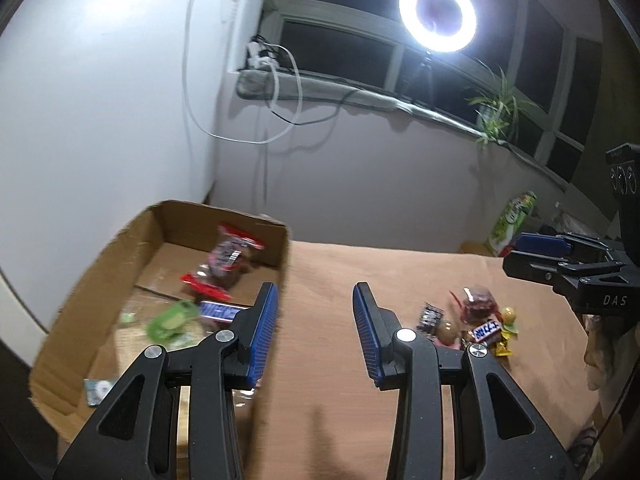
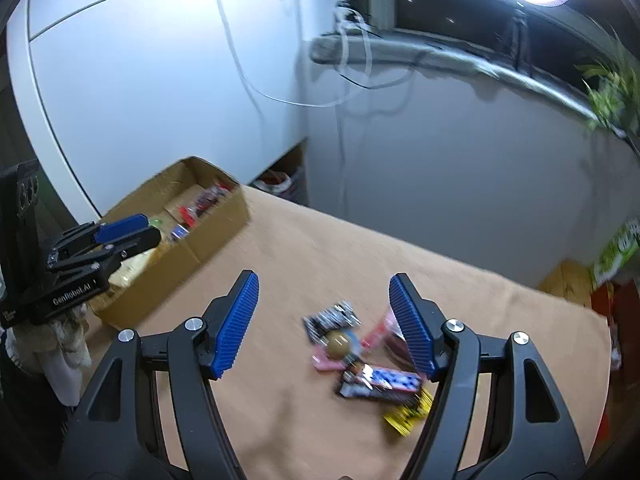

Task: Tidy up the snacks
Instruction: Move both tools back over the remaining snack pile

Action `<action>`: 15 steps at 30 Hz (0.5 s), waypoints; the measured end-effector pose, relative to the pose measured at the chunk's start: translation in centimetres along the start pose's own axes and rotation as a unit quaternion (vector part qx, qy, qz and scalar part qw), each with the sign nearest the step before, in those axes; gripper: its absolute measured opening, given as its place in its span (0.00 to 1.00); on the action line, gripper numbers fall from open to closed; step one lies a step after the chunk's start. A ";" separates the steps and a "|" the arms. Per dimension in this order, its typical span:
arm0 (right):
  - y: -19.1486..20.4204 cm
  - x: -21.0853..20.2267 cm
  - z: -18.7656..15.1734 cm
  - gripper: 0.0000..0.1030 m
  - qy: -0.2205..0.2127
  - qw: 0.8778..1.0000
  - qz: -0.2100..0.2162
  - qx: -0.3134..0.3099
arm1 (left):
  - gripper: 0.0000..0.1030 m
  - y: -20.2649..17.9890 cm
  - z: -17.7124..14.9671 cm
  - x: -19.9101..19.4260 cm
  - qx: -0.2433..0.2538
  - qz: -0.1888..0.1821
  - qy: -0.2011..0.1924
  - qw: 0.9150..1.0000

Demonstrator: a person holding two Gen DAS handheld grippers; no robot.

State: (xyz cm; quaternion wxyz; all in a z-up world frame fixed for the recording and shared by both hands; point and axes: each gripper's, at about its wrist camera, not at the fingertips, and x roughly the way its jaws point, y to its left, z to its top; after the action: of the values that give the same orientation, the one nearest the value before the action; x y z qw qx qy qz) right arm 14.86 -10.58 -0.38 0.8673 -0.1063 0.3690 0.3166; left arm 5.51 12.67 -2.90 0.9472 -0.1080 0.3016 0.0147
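At the left of the left wrist view a cardboard box (image 1: 276, 248) is seen, open at the top and set on a brown table (image 1: 340, 392); inside it a clear packet with red ends (image 1: 226, 260) is propped toward the far wall, a blue candy bar (image 1: 218, 312) lies just in front of it, a green wrapped sweet (image 1: 170, 322) is found to the left of the bar, and a small pale packet (image 1: 96, 390) rests near the front corner, all somewhat blurred; the left gripper (image 1: 315, 330) is held with its blue-padded jaws spread wide and nothing between them, its left finger (image 1: 262, 334) over the box's right wall and the other over bare table; further right a small heap of snacks (image 1: 470, 330) is gathered on the table, well apart from the box, with a Snickers bar (image 1: 486, 330) and a yellow wrapper (image 1: 504, 346) among them; at the right edge the right gripper (image 1: 536, 252) is seen side-on above the table; a green carton (image 1: 512, 220) stands at the back, and a ring light (image 1: 437, 14) glares before a dark window; in the right wrist view the left gripper (image 2: 128, 230) is seen at the left beside the box (image 2: 216, 224); the right gripper (image 2: 323, 326) is likewise opened wide and grips nothing, with the heap (image 2: 360, 356) lying below its right finger (image 2: 412, 324); a round brown sweet (image 2: 338, 344), a blue bar (image 2: 390, 380) and the yellow wrapper (image 2: 408, 416) are made out there, though motion blur hides finer detail
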 end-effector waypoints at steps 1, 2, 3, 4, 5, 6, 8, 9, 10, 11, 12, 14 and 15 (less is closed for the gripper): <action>-0.7 -0.1 -0.4 0.69 0.003 1.000 -0.003 0.005 | 0.36 -0.4 0.0 0.2 0.003 -0.003 0.003 1.000; -1.5 -0.2 -1.0 0.69 0.007 1.000 -0.007 0.013 | 0.36 -0.8 -0.1 0.6 0.005 -0.007 0.007 1.000; -2.1 -0.3 -1.5 0.69 0.010 1.000 -0.009 0.018 | 0.36 -1.1 -0.1 0.8 0.006 -0.010 0.010 1.000; -2.7 -0.4 -2.0 0.68 0.014 1.000 -0.009 0.025 | 0.36 -1.5 -0.2 1.0 0.008 -0.015 0.012 1.000; -3.4 -0.5 -2.7 0.69 0.019 0.999 -0.010 0.032 | 0.36 -1.8 -0.3 1.1 0.012 -0.021 0.012 1.000; -3.9 -0.4 -3.1 0.69 0.022 0.999 -0.012 0.036 | 0.36 -2.2 -0.4 1.3 0.014 -0.024 0.016 0.999; -5.1 -0.4 -4.4 0.69 0.030 0.998 -0.016 0.047 | 0.36 -2.9 -0.6 1.8 0.020 -0.030 0.022 0.999; -5.5 -0.3 -4.9 0.69 0.033 0.998 -0.017 0.051 | 0.36 -3.3 -0.7 2.0 0.022 -0.032 0.024 0.999; -6.1 -0.2 -5.5 0.69 0.038 0.997 -0.017 0.057 | 0.36 -3.7 -0.8 2.3 0.025 -0.036 0.028 0.999; -6.5 -0.1 -6.1 0.69 0.042 0.997 -0.017 0.063 | 0.36 -4.0 -0.9 2.6 0.027 -0.038 0.033 0.998; -7.0 0.0 -6.6 0.69 0.045 0.997 -0.016 0.067 | 0.36 -4.4 -1.0 2.9 0.030 -0.040 0.036 0.998; -7.8 0.3 -7.7 0.69 0.054 0.995 -0.014 0.078 | 0.36 -5.1 -1.2 3.5 0.037 -0.044 0.044 0.997; -8.1 0.5 -8.1 0.69 0.058 0.995 -0.012 0.081 | 0.36 -5.5 -1.4 3.8 0.041 -0.046 0.048 0.997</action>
State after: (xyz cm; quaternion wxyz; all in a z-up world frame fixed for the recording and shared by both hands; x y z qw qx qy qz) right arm 15.57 -20.07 -6.88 0.8542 -0.0582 0.4417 0.2681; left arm 8.38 6.88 -5.11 0.9348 -0.0833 0.3422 -0.0469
